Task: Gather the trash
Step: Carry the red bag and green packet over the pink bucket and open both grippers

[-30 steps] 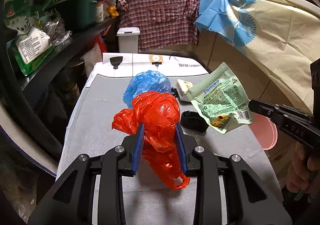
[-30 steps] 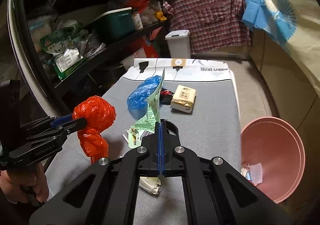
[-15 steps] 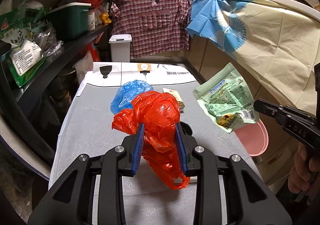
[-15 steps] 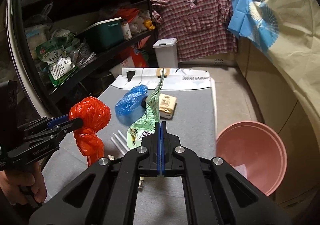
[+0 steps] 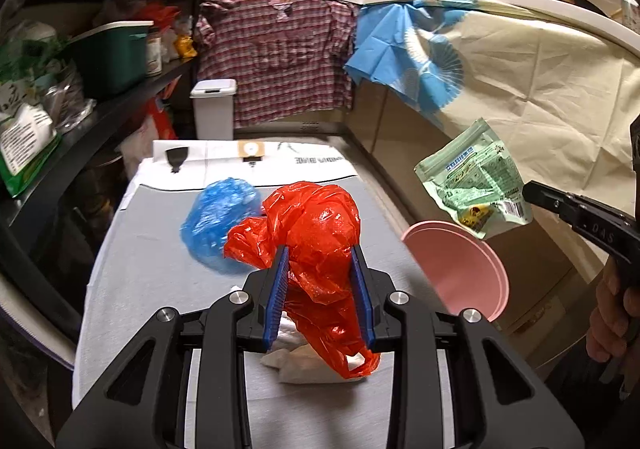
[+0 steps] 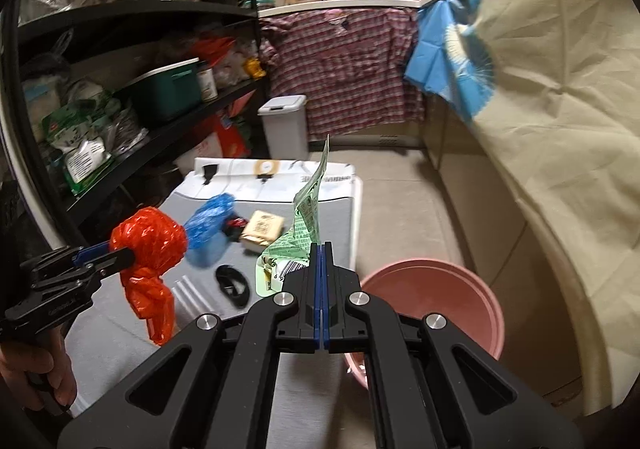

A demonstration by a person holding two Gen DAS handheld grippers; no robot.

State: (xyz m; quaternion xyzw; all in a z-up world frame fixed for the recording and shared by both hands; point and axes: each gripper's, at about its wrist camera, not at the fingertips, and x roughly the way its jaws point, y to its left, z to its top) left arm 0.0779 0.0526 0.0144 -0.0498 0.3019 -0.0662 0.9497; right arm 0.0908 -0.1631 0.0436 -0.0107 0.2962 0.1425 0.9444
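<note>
My left gripper [image 5: 320,249] is shut on a crumpled red plastic bag [image 5: 316,233] and holds it above the grey table [image 5: 136,269]; it also shows in the right wrist view [image 6: 148,245]. My right gripper [image 6: 321,249] is shut on a green snack packet [image 6: 300,237], held in the air to the right of the table, above the pink basin [image 6: 432,297]. The packet [image 5: 476,179] and basin [image 5: 460,265] also show in the left wrist view. A blue plastic bag [image 5: 218,217] lies on the table.
On the table lie a tan packet [image 6: 262,229], a black band [image 6: 234,285], white straws [image 6: 192,295] and white paper [image 5: 296,365]. Black shelves [image 6: 120,97] stand at the left. A white bin [image 5: 212,109] stands behind the table. Cloth-covered counter [image 6: 560,129] runs along the right.
Both grippers have risen and drawn back from the table. The right gripper has carried the green packet rightward off the table to above the pink basin. The left still holds the red bag.
</note>
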